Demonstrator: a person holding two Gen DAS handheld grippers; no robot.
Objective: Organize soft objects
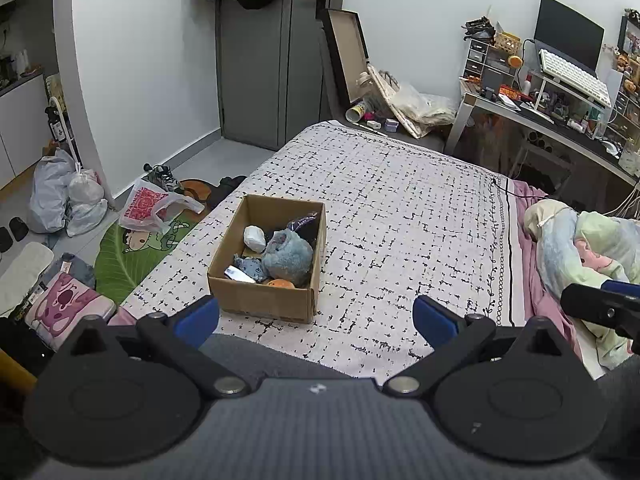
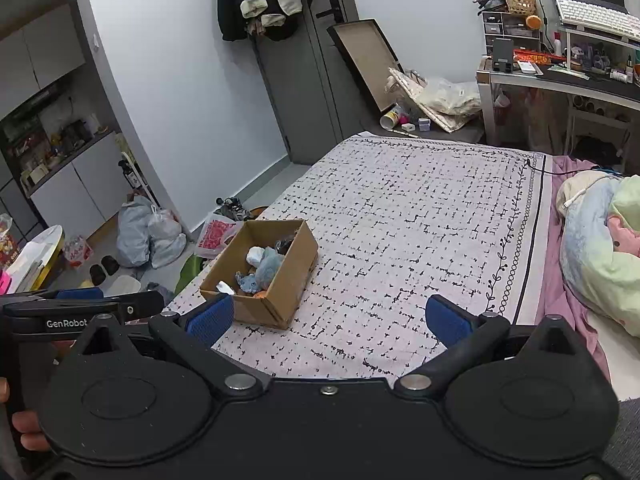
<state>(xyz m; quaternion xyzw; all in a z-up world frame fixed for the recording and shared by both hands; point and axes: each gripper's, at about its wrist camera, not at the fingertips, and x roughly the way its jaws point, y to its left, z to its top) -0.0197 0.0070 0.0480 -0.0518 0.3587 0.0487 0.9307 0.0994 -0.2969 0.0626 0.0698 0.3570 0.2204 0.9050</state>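
An open cardboard box (image 1: 262, 300) (image 2: 290, 276) stands on the patterned bedspread (image 1: 400, 208) (image 2: 420, 220) near the bed's left edge. Inside lie a blue plush toy (image 1: 286, 258) (image 2: 267, 267), a white soft ball (image 1: 255, 238) (image 2: 255, 256), a smaller blue toy (image 1: 249, 267), an orange one (image 1: 280, 283) and a dark item. My left gripper (image 1: 316, 322) hovers open just short of the box, nothing between its blue pads. My right gripper (image 2: 328, 318) is open and empty too, to the right of the box.
A bunched pastel blanket (image 1: 580, 248) (image 2: 600, 236) lies at the bed's right side. Plastic bags (image 1: 68, 200) (image 2: 148, 232), shoes and a green mat (image 1: 132, 252) cover the floor on the left. A cluttered desk (image 1: 560, 116) stands at the back right, a grey door (image 1: 256, 60) behind the bed.
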